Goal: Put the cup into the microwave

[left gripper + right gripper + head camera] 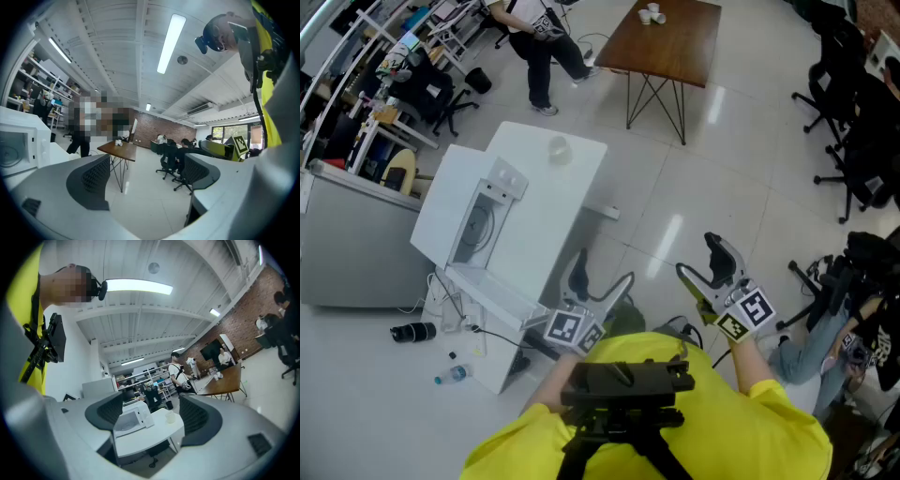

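A white microwave [478,220] with its door shut stands at the left end of a white table [572,216]. A pale cup [559,150] sits upright at the table's far end. My left gripper [602,272] hovers off the table's near right corner, open and empty. My right gripper [701,255] is further right over the floor, also open and empty. In the right gripper view the microwave [131,420] and the cup [170,416] show well ahead between the open jaws of that gripper [152,408]. In the left gripper view the gripper [150,173] faces the room, with the microwave [16,147] at the left edge.
A wooden table [666,37] with small cups stands beyond the white one, and a person [534,37] stands near it. Office chairs [853,141] line the right side. A dark flask [414,331] and a bottle [450,375] lie on the floor by a grey cabinet [337,244].
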Tool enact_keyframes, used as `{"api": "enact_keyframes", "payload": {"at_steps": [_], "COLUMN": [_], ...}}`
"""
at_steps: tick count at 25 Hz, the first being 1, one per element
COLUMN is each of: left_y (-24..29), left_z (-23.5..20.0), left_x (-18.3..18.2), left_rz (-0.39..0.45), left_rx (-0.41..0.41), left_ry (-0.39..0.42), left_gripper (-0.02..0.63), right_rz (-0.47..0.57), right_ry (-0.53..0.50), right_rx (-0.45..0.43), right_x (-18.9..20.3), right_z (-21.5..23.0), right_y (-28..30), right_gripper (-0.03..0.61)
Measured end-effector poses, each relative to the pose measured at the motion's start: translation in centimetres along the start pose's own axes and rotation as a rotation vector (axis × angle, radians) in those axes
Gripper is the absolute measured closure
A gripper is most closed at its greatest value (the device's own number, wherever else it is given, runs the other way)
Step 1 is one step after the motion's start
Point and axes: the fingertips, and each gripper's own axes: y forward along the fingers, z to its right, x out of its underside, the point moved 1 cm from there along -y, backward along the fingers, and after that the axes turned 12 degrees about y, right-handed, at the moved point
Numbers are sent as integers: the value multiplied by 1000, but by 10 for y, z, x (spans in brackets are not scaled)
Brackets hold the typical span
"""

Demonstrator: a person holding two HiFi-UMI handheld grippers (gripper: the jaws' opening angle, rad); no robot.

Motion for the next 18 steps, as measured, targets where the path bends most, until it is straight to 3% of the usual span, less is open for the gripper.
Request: {"api": "enact_keyframes", "payload": {"at_steps": [7, 14, 18], "left_y": [57, 132, 166], "left_z": [-97, -207, -263], "left_x": [14, 19, 65], "left_rz": [-1, -17, -92], "left_rx": [-120, -256, -357], "left_ry": [-36, 22, 24], "left_gripper": [124, 124, 124], "right_rz": [-68, -152, -211], "right_ry": [51, 42, 64], "right_rx": [-93, -91, -85], "right_x": [-15, -39, -33], "right_z": [40, 95, 129], "right_y": [119, 208, 258], "right_gripper": [190, 190, 190]}}
